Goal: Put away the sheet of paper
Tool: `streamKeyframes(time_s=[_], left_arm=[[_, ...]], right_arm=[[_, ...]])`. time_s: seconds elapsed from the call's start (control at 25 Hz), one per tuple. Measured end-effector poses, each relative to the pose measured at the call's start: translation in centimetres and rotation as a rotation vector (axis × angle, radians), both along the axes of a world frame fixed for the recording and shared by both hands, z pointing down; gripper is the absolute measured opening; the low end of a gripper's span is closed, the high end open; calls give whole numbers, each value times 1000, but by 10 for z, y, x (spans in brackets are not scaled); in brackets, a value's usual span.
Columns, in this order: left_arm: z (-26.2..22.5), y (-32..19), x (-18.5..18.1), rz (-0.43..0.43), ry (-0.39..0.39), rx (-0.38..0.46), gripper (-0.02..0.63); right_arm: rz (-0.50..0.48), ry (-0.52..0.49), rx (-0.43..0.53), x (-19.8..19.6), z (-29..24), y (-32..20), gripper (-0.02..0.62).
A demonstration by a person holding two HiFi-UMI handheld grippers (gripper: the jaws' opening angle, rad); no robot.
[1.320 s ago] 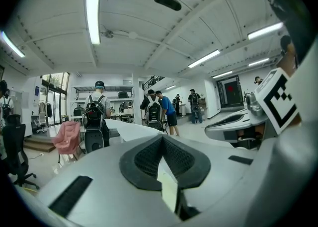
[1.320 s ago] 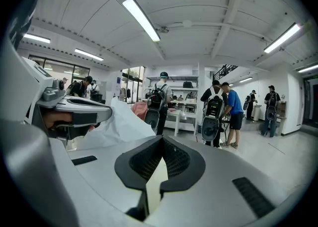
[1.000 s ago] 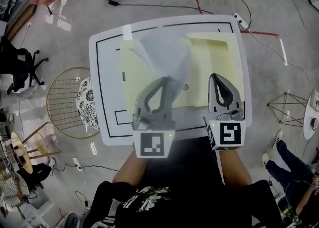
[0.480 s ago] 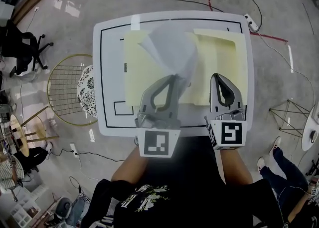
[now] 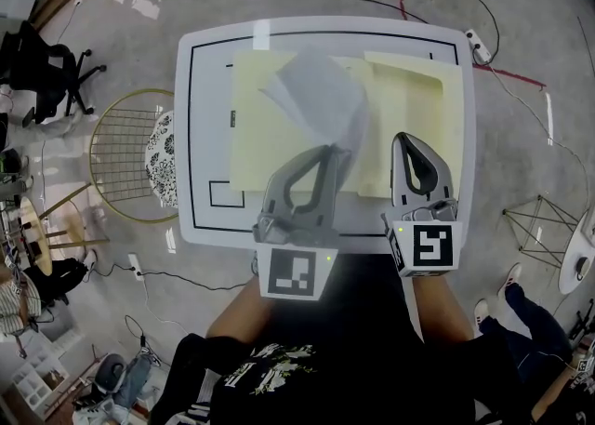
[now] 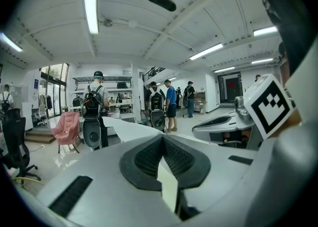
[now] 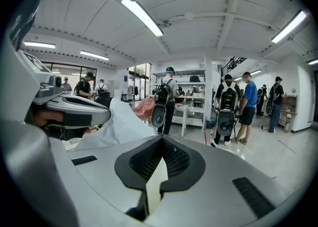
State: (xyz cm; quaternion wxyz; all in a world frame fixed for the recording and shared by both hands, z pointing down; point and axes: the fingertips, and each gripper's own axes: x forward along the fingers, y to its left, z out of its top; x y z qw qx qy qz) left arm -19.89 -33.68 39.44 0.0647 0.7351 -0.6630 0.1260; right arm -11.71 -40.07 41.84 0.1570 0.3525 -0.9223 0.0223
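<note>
A white sheet of paper (image 5: 316, 98) stands raised above an open pale yellow folder (image 5: 260, 126) on the white table (image 5: 200, 135). My left gripper (image 5: 337, 148) is shut on the sheet's near corner. In the left gripper view the sheet (image 6: 121, 129) spreads away to the left past the closed jaw tips (image 6: 162, 137). My right gripper (image 5: 407, 138) hovers over the folder's right half with its tips touching. Nothing shows held past its tips (image 7: 161, 139). In the right gripper view the sheet (image 7: 117, 121) shows at the left.
A gold wire chair (image 5: 125, 163) with a patterned cushion stands left of the table. A power strip (image 5: 479, 45) and cables lie on the floor behind it. A wire stool (image 5: 539, 228) is at the right. Several people (image 7: 166, 99) stand far off by shelves.
The head view has slid a little, so the table sits slightly higher and to the right. Both grippers and the held sheet keep their places.
</note>
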Motion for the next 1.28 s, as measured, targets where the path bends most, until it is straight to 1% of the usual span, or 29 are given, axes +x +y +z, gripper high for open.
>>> streamKeyframes(time_s=[0.2,0.32,0.44,0.52,0.64,0.92,1.12,1.28], left_arm=[[-7,5,5,10,6,-10,0],[4,9,2,-1,21,-32,0],[24,7,-2,-6,22,-76,0],[42,3,-5,-2,18,-122,0],[69,-9,-13,23,-11,-184,0],[111,-22,-15,64,-20,-304,0],[127,-28,-11,96,-36,-341,0],[135,-33,-1,125,-37,-355,0]], right_arm=[[-10,-5,0,1,0,-3,-3],[-15,-6,-2,-3,2,-1,-3],[-11,0,-9,-3,5,0,-3],[-3,9,-16,0,8,0,-3],[18,25,-27,8,17,-3,-3],[60,56,-57,27,32,-9,-3],[81,65,-73,33,41,-11,-3],[92,71,-84,37,45,-15,-3]])
